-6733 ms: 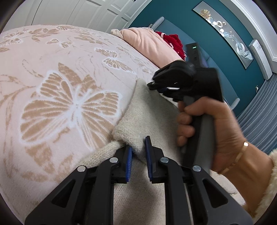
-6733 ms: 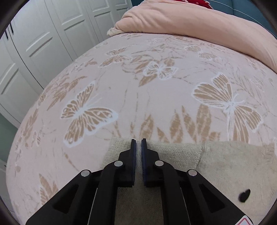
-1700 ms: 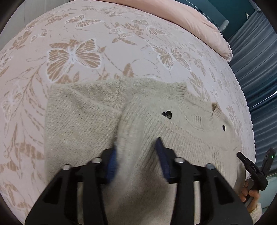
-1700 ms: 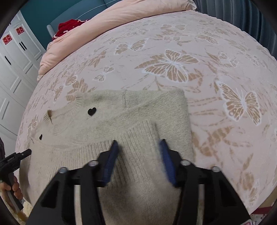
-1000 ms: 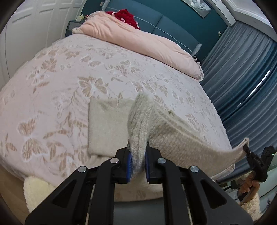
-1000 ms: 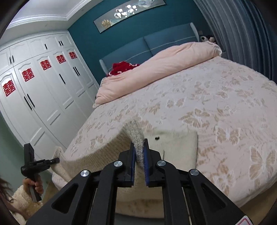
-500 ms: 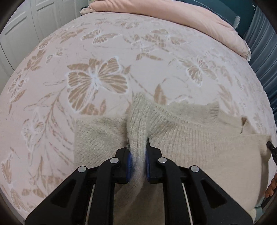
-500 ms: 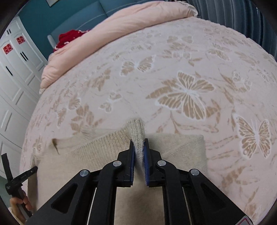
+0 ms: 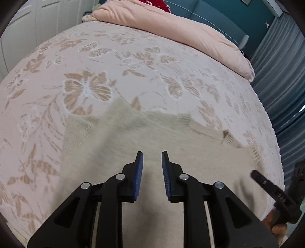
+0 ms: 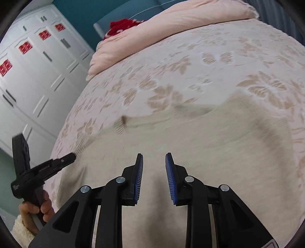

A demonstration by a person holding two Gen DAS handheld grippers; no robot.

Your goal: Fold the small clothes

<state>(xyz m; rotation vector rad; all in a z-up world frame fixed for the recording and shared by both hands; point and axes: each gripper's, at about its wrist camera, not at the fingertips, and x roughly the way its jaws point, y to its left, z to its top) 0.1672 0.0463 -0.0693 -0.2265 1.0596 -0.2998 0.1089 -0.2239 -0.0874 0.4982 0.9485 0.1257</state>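
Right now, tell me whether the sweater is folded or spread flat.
Folded: the sweater lies doubled on the bedspread, its near layer laid over the far one, one edge showing behind.

Premises: a bedroom in a private home. A wide bed fills both views, covered by a pale pink bedspread with tan butterfly pattern [image 9: 133,63]. A plain pink folded duvet [image 9: 171,24] lies across the far end, against a blue padded headboard [image 9: 219,13] on a dark teal wall [image 10: 76,7]. White panelled wardrobe doors with red paper decorations [image 10: 34,57] stand at left in the right wrist view. Grey-blue pleated curtains [image 9: 282,80] hang at right in the left wrist view.
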